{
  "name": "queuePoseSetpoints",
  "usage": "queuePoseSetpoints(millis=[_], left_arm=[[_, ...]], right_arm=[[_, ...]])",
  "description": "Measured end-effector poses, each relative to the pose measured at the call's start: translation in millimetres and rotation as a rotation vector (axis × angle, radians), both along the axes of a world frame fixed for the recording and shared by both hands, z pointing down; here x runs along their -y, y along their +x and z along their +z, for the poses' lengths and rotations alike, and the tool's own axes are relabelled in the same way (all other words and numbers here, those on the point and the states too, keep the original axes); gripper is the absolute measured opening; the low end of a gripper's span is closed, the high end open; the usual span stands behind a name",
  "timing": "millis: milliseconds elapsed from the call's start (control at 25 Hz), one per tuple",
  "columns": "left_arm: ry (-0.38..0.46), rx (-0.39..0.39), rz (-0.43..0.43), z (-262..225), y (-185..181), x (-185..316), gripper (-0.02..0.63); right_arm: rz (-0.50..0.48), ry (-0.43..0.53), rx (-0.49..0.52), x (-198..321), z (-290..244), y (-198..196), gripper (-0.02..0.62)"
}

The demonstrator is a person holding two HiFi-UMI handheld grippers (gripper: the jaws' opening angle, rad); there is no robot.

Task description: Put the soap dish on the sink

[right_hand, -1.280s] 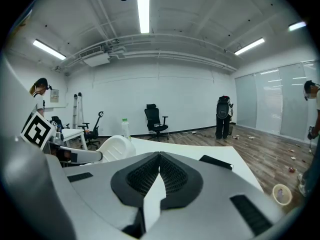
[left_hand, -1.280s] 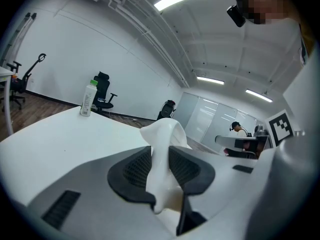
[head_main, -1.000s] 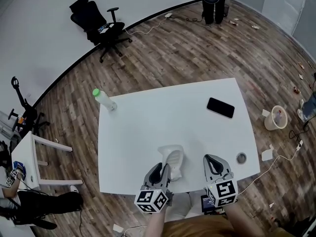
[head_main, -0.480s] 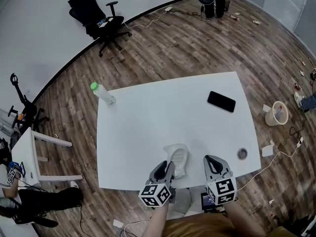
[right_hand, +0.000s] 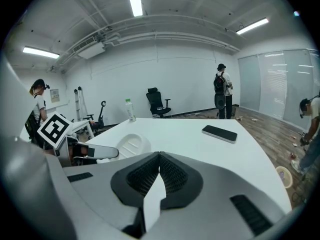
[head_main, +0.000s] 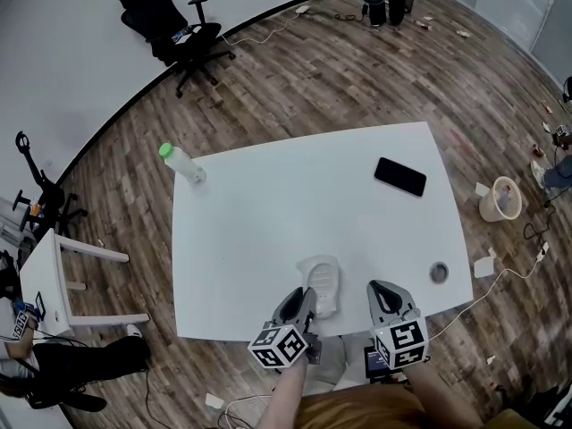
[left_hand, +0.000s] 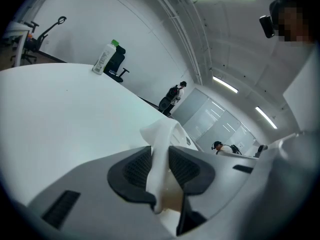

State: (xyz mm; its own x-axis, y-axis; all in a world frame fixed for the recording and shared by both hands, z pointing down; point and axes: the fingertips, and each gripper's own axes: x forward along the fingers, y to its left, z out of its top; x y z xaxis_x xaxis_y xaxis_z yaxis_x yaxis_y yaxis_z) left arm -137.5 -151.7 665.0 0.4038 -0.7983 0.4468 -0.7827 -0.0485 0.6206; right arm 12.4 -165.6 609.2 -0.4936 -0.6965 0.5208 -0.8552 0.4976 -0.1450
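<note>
White plastic, rigid and probably light, the soap dish looks smooth enough to slip, so its thin raised rim seems the best place to take hold. The left gripper is clamped on that near rim, the oval ribbed tray reaching ahead of its jaws over the table. Just right of it, the right gripper is pressed together on nothing.

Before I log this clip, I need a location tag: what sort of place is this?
Probably an open office or lab room: a black office chair, a large white table, wood-plank floor and glass partition walls.
</note>
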Motion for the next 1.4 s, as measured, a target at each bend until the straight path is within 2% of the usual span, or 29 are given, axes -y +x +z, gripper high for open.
queuePoseSetpoints(millis=[360,680,1240,1400], left_arm=[[-0.058,-0.045,-0.026,17,4,-2,0.114],[-0.070,-0.060,-0.022,21,8,-3,0.114],[-0.114,-0.095,-0.014,31,10,-3,0.111],[-0.178,-0.053,0.019,43,16,-8,0.098]], right_arm=[[0.004,-0.030,0.010,-3,8,2,0.009],[0.004,-0.074,0.018,3,20,-5,0.009],[-0.076,-0.131,-0.008,7,50,-31,0.009],[-0.109,-0.153,-0.009,3,56,-41,0.009]])
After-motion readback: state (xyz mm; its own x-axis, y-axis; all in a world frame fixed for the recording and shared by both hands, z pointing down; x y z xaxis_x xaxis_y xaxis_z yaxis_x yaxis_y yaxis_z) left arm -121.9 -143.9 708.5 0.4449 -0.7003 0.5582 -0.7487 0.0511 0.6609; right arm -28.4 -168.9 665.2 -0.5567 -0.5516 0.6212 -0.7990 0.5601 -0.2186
